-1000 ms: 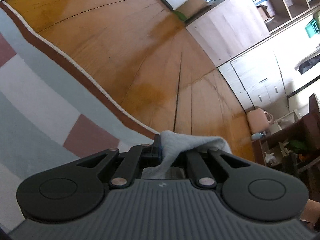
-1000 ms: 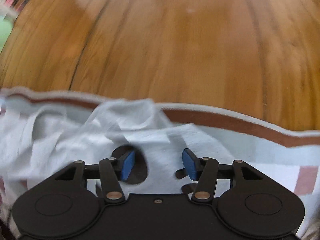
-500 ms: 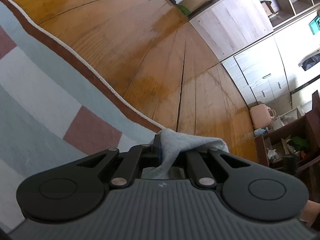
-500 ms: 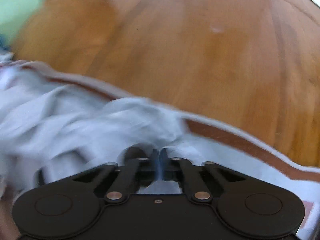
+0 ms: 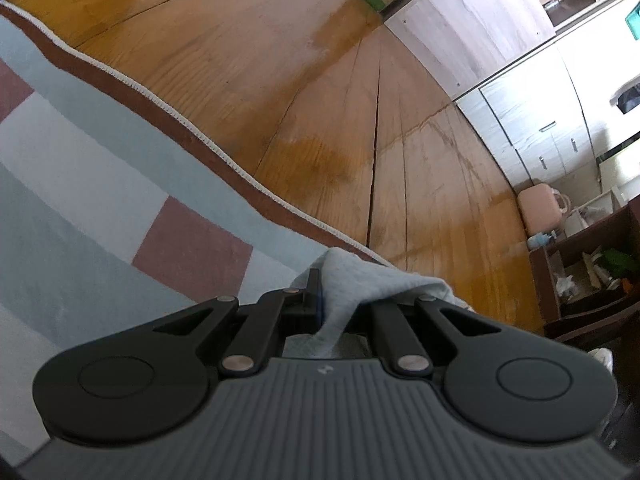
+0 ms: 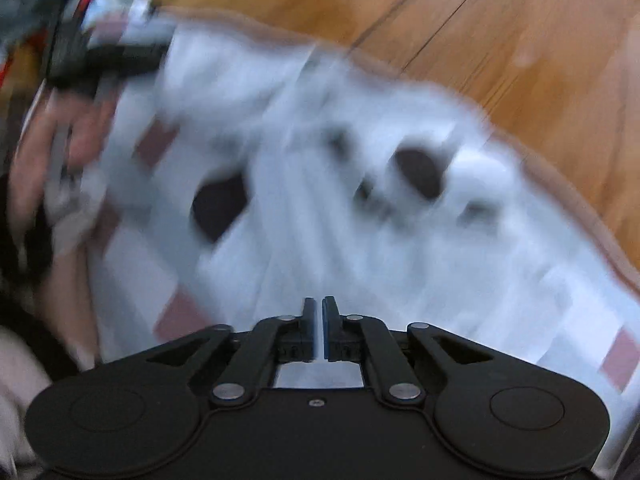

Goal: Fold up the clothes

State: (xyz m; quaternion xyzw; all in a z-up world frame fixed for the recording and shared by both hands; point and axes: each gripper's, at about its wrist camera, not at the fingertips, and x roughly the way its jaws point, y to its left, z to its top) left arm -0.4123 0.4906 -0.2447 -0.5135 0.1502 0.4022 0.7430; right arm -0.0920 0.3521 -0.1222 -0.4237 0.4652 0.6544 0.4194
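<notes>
A pale grey-white garment (image 5: 360, 284) bunches between the fingers of my left gripper (image 5: 336, 292), which is shut on a fold of it above the rug's edge. The right wrist view is blurred. There the same garment (image 6: 320, 200) spreads wide over the rug, with dark openings showing in it. My right gripper (image 6: 319, 308) has its blue-padded fingers pressed almost together on the cloth's near edge. A dark shape at the top left of the right wrist view looks like the left gripper (image 6: 108, 52), held by a person's hand (image 6: 36, 168).
A rug (image 5: 80, 184) with pale blue, white and maroon blocks and a brown border lies on the wooden floor (image 5: 280, 80). White cabinets (image 5: 540, 128), a pink container (image 5: 538, 208) and a dark shelf unit (image 5: 592, 276) stand at the far right.
My right gripper went from open over the garment to shut on it, then swung left and up, stretching the cloth out. The left gripper kept its hold and shifted only slightly.
</notes>
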